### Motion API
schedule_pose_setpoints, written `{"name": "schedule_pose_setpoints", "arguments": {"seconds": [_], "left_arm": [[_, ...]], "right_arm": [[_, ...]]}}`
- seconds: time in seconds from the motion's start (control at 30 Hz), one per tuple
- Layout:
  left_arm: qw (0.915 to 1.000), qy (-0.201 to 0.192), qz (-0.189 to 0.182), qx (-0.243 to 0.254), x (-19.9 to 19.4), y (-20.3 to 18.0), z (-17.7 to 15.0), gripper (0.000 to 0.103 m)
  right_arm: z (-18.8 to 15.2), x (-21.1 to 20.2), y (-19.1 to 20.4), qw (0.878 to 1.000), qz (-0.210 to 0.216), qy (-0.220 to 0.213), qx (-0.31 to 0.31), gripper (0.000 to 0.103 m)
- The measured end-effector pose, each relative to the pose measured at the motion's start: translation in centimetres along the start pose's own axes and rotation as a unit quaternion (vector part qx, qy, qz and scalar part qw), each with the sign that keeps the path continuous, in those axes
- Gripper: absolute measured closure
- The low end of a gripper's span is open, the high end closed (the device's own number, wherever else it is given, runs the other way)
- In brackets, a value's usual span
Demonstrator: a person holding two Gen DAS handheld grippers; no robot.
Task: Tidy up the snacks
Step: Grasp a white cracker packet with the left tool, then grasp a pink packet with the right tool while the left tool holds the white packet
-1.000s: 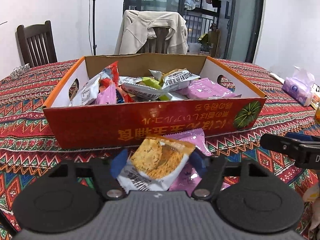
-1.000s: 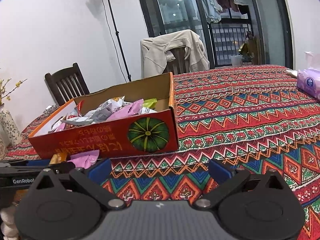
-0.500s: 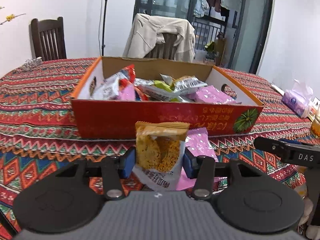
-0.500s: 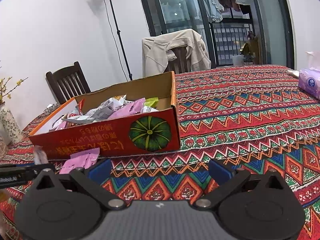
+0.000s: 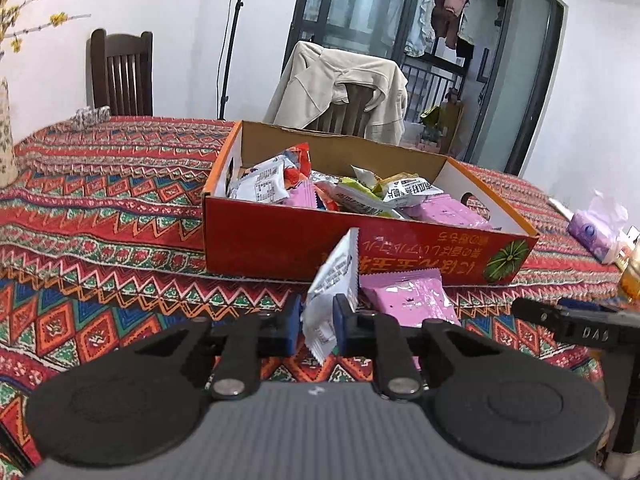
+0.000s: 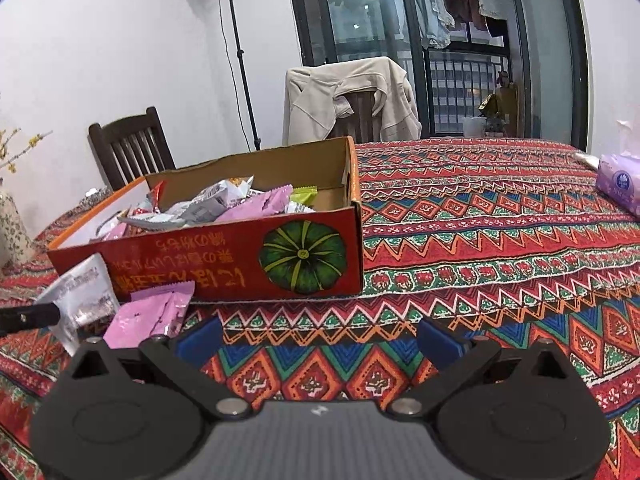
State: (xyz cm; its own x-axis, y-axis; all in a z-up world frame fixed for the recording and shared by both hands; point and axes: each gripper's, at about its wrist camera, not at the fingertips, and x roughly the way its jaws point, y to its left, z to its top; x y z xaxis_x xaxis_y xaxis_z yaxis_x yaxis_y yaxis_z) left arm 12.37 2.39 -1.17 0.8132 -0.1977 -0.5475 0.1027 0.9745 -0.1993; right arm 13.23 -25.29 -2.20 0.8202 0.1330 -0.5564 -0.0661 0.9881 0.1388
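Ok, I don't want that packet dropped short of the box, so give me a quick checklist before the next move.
1. Left gripper shut on the silver snack packet: ok.
2. Packet clear of the tablecloth: ok, it stands upright between the fingers.
3. Red cardboard box open, room on top of the snacks: ok.
4. Pink packet on the cloth before the box, out of the way: ok.
5. Right gripper open, empty, apart from the box: ok.
6. Firmness of the grip: cannot tell.

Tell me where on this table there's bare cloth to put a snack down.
Free: the tablecloth between the red box and the tissue pack, and left of the box. Crowded: inside the box, and its near side, where a pink packet lies.
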Motion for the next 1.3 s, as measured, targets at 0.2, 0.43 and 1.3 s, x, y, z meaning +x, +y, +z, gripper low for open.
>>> {"name": "schedule_pose_setpoints", "arguments": {"seconds": [0.2,0.43,1.3], "left_arm": [[0.9997,0.015,-0.014,0.013,1.1,-0.5,0.9,0.078],[0.9993,0.021,-0.010,0.030,2.5,-2.3,1.4,0.065],[0.9952,0.012,0.047,0.086,3.0,-5.6,1.0,0.086]], "right_arm": [[0.0,-0.1,0.1,1.000,-0.009,-0.001,-0.005,0.000],[0.0,-0.4,-0.3,1.000,-0.008,0.000,0.000,0.000],[0.1,-0.6,-1.4,0.999,0.026,0.017,0.028,0.000]]}}
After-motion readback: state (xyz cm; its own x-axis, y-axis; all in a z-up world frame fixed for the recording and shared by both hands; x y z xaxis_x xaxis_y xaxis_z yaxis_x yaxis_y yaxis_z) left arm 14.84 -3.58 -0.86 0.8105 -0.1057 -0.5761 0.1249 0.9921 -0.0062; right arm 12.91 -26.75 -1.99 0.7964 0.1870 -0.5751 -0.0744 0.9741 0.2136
